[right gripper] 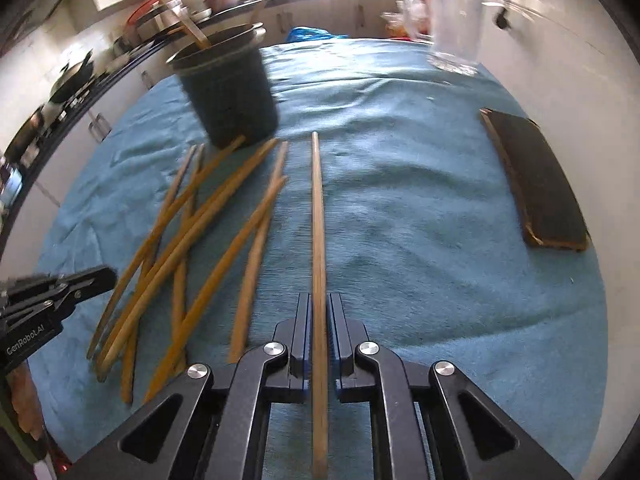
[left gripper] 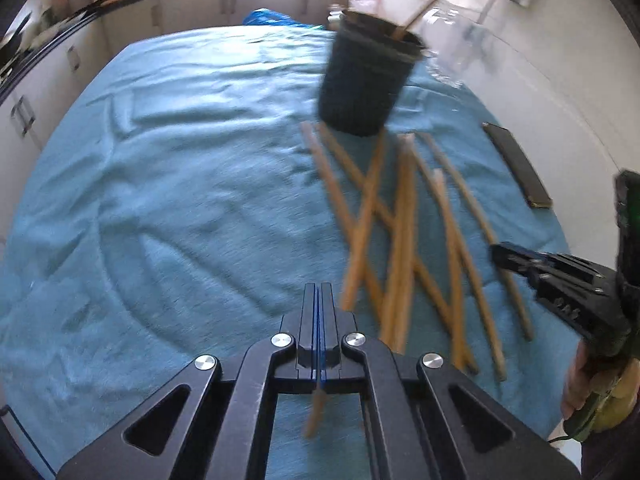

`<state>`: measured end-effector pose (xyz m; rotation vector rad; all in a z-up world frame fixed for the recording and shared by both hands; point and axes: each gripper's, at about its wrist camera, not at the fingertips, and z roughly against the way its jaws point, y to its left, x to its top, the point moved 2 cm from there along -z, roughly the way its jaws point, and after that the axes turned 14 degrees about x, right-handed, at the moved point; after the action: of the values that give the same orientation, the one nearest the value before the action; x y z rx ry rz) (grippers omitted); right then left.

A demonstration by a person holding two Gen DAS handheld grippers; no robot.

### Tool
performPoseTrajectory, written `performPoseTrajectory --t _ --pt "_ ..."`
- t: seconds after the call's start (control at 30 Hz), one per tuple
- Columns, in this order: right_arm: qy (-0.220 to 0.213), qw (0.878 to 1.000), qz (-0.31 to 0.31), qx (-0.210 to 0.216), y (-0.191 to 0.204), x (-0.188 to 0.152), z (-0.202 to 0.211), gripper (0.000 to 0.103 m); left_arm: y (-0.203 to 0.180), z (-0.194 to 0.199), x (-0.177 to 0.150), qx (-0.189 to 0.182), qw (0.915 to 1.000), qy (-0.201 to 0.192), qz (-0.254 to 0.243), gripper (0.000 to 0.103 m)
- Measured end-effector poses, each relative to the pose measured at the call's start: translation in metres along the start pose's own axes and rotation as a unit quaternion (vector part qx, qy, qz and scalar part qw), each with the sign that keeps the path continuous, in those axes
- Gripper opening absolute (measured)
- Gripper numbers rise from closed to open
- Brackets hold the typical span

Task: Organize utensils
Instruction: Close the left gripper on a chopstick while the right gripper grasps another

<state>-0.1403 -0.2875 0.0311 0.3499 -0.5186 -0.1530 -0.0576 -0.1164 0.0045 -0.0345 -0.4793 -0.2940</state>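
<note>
The left gripper point(left gripper: 319, 294) clamped one wooden chopstick point(left gripper: 362, 216); the right gripper point(right gripper: 319, 304) clamped another point(right gripper: 318, 216). Bare teal-towelled surface point(right gripper: 420, 200) lay toward 2 o'clock.

Wooden chopsticks point(right gripper: 224, 248) matt; teal cloth point(right gripper: 400, 200) fuzzy; cup point(right gripper: 230, 92) dark plastic.

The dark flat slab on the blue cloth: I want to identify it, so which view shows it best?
The right wrist view: the dark slab lies large and whole there, brown edges visible. In the left wrist view it is a thin, foreshortened strip.
</note>
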Motion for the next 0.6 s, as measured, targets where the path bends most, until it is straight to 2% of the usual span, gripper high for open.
performPoseTrajectory --t 0.13,0.27,0.3,0.37,0.4,0.53,0.6 --pt "-0.008 1.000 -0.027 -0.007 -0.017 -0.012 0.014 0.008 0.019 0.003 -0.012 0.002 0.9999 0.007 0.011 0.000" --pt "-0.007 0.999 -0.034 -0.021 -0.032 -0.027 0.031 0.008 0.020 0.021 -0.012 -0.033 0.9992 -0.023 -0.008 0.002" --pt "-0.007 0.999 -0.036 -0.019 -0.034 -0.029 0.034 0.008 0.016 0.024 -0.011 -0.043 0.9985 -0.028 -0.018 0.005" --pt "-0.008 0.999 -0.040 -0.013 -0.038 -0.032 0.037 0.008 0.007 0.028 -0.008 -0.054 0.9973 -0.037 -0.032 0.034" --pt "-0.009 0.999 -0.041 -0.011 -0.038 -0.033 0.038 0.008 0.002 0.028 -0.006 -0.057 0.9967 -0.043 -0.038 0.039" --pt "-0.010 0.999 -0.033 -0.020 -0.036 -0.032 0.037 0.008 -0.019 0.017 -0.007 -0.058 0.9949 -0.030 -0.076 0.039" --pt "-0.010 0.999 -0.028 -0.023 -0.033 -0.032 0.035 0.008 -0.024 0.009 -0.008 -0.053 0.9950 -0.018 -0.082 0.021"
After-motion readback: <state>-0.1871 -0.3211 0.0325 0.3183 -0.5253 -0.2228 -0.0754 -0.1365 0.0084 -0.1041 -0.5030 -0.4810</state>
